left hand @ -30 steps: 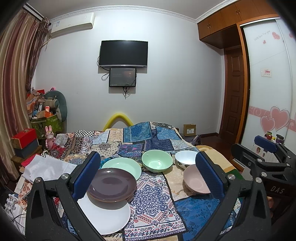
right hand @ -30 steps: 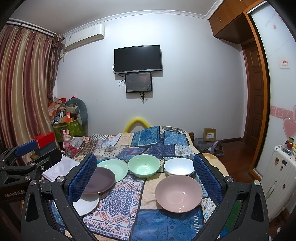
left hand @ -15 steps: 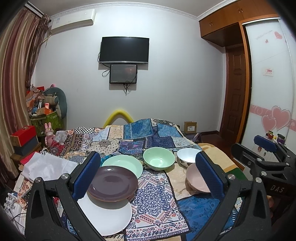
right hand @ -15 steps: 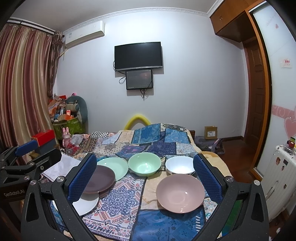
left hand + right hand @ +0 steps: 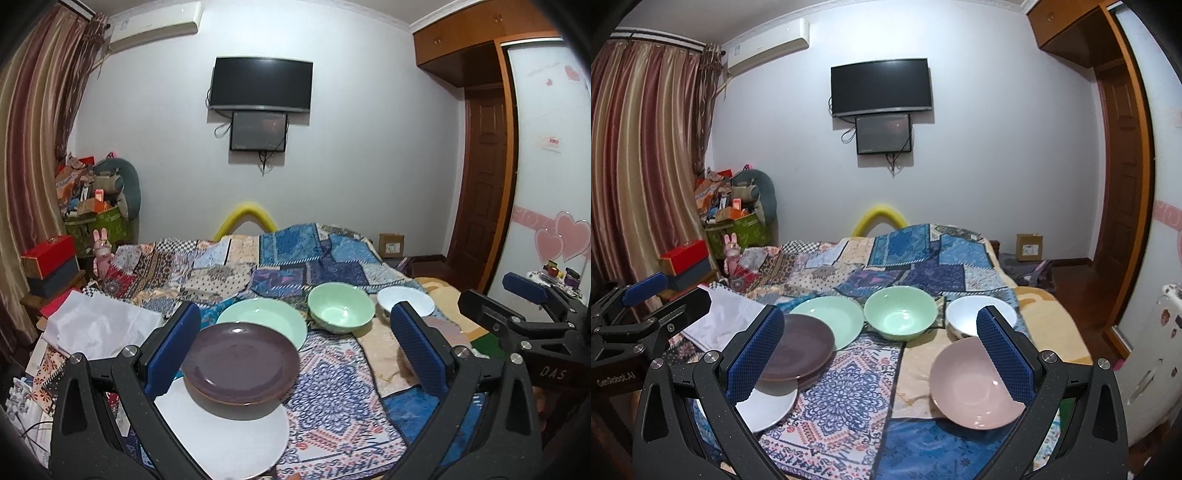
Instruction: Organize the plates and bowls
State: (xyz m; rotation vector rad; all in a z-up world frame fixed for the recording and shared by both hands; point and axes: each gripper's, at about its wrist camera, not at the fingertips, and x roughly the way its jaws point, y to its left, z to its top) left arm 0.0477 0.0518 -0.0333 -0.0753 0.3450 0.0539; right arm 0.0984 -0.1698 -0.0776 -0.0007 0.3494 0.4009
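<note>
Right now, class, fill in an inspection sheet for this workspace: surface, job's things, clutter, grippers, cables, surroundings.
Surface: patchwork bedspread.
Job's things: purple plate lies on white plate; green plate, green bowl, white bowl and pink bowl stand apart.
Clutter: white cloth, red box.
Grippers: left gripper and right gripper open, empty.
Cables: dangling beneath wall screens.
Surroundings: curtain, wooden door.

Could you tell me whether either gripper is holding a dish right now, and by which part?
Nothing is held: the left gripper and right gripper are both open above the dishes.
</note>
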